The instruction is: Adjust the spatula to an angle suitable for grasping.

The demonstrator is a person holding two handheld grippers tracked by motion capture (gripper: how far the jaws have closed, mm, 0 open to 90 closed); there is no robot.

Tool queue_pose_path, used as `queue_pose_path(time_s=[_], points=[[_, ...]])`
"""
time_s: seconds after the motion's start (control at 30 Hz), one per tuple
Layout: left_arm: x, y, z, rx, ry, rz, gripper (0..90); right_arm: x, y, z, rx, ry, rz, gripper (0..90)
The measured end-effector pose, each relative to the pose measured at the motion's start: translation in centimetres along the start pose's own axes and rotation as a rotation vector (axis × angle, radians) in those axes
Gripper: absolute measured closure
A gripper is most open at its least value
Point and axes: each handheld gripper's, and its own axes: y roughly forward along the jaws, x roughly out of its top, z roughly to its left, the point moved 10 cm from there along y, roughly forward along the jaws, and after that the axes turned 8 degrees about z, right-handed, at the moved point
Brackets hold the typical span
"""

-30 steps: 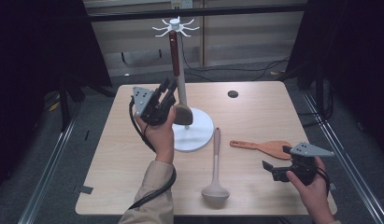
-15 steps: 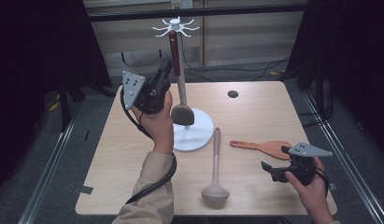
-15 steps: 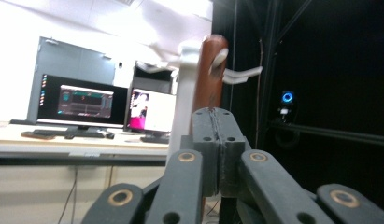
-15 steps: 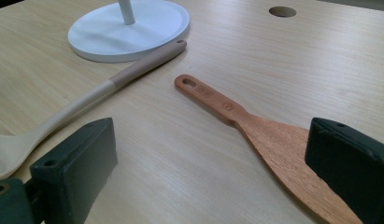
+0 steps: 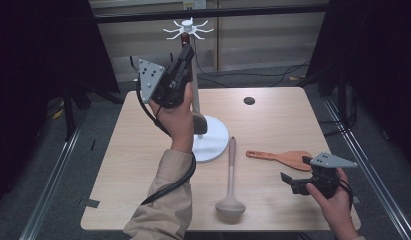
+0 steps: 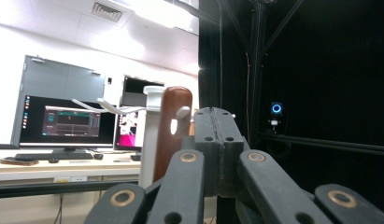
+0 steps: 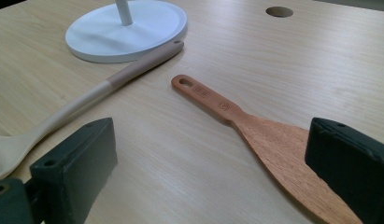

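Observation:
A spoon with a dark brown handle (image 5: 185, 40) stands upright along the pole of the white hook stand (image 5: 213, 142), its bowl (image 5: 199, 122) just above the base. My left gripper (image 5: 187, 50) is raised near the stand's top with jaws pointing up. In the left gripper view its jaws (image 6: 217, 116) are pressed together and the handle's holed end (image 6: 178, 112) stands just beside them, not between them. Whether the spoon hangs on a hook I cannot tell. My right gripper (image 5: 291, 182) rests open at the front right, facing a wooden spatula (image 7: 255, 126).
A pale ladle (image 5: 231, 175) lies in front of the stand, its handle tip touching the base (image 7: 133, 32). The spatula (image 5: 283, 157) lies to its right. A small round hole (image 5: 249, 100) sits in the table's far side. Dark frames and rails flank the table.
My left gripper has risen along the stand, from beside the spoon's bowl to near the hooks. The spoon's bowl has stayed put. The right gripper has not moved.

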Motion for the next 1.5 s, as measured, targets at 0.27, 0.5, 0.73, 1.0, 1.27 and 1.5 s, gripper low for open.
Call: queue_pose_path(time_s=[0.27,0.5,0.73,1.0,1.27,1.5], points=[[-0.2,0.4,0.8,0.009,-0.032,0.004,89.6,-0.1,0.0,-0.1,-0.002,0.003,0.002,1.4],[0.0,0.3,1.5,0.013,-0.039,0.002,89.7,-0.1,0.1,0.0,0.000,-0.004,0.007,1.4],[0.0,0.2,2.2,0.020,-0.049,0.011,89.6,-0.1,0.2,0.1,0.002,-0.004,0.009,1.4],[0.1,0.2,2.7,0.026,-0.057,0.016,89.6,-0.1,0.3,0.1,0.003,-0.003,0.011,1.4],[-0.1,0.4,2.9,0.024,-0.067,0.022,89.7,-0.1,0.3,0.1,0.002,-0.002,0.012,1.4],[-0.3,0.4,3.0,0.028,-0.066,0.030,89.7,-0.2,0.4,0.1,0.001,-0.007,0.014,1.4]])
